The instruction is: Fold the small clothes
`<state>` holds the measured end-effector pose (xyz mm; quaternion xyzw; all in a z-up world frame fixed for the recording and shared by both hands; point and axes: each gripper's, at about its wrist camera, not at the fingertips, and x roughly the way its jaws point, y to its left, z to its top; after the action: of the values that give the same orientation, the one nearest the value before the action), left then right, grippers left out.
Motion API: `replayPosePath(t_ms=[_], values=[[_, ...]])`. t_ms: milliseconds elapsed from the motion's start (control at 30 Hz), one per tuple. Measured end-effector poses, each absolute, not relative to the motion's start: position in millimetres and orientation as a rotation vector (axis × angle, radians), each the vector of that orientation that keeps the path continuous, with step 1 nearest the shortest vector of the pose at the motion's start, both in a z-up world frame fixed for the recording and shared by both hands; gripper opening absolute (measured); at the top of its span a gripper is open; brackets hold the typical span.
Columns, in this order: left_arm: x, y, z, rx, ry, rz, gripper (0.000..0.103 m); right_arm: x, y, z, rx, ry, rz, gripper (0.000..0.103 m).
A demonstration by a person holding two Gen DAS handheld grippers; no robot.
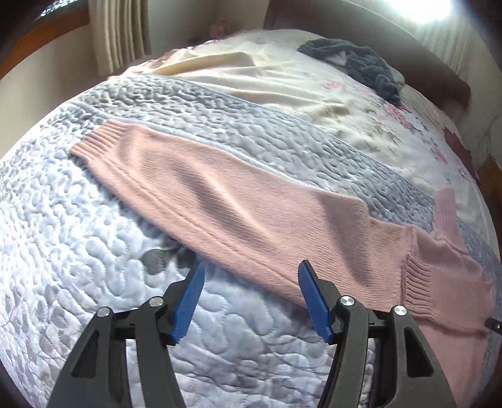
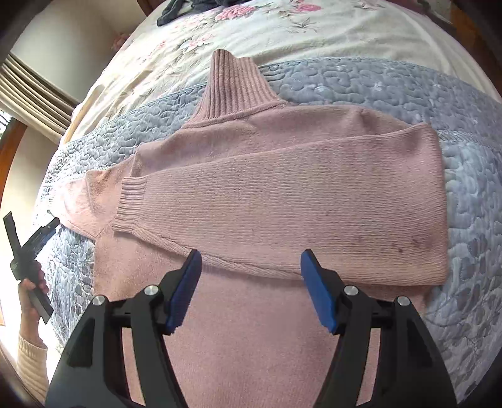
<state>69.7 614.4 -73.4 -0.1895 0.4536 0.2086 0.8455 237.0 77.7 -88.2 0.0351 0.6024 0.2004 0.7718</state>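
A pink knit sweater (image 2: pixel 282 194) with a ribbed turtleneck lay flat on the bed's quilted blue-grey cover (image 2: pixel 392 88). One sleeve was folded across the chest; the other sleeve (image 1: pixel 219 191) stretched out straight, ribbed at the cuff. Both left tongs (image 1: pixel 251 301) and right tongs (image 2: pixel 248 288) hovered wide open, holding nothing. Beyond lay a floral sheet (image 2: pixel 251 28), one cream cloth (image 1: pixel 251 72) and a dark crumpled garment (image 1: pixel 354 62).
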Motion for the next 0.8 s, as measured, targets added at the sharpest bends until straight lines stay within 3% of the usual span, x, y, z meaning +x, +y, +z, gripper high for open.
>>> replayPosePath(t_ms=[267, 700, 800], values=[[56, 740, -90, -0.629, 0.883, 0.544, 0.062, 244, 107, -118, 0.043, 1.329, 0.399, 0.065], [84, 793, -121, -0.840, 0.745, 0.483, 0.060, 248, 116, -131, 0.016, 1.305, 0.371, 0.066], [87, 795, -121, -0.809, 0.753, 0.496, 0.042, 248, 117, -132, 0.012, 1.303, 0.364, 0.066]])
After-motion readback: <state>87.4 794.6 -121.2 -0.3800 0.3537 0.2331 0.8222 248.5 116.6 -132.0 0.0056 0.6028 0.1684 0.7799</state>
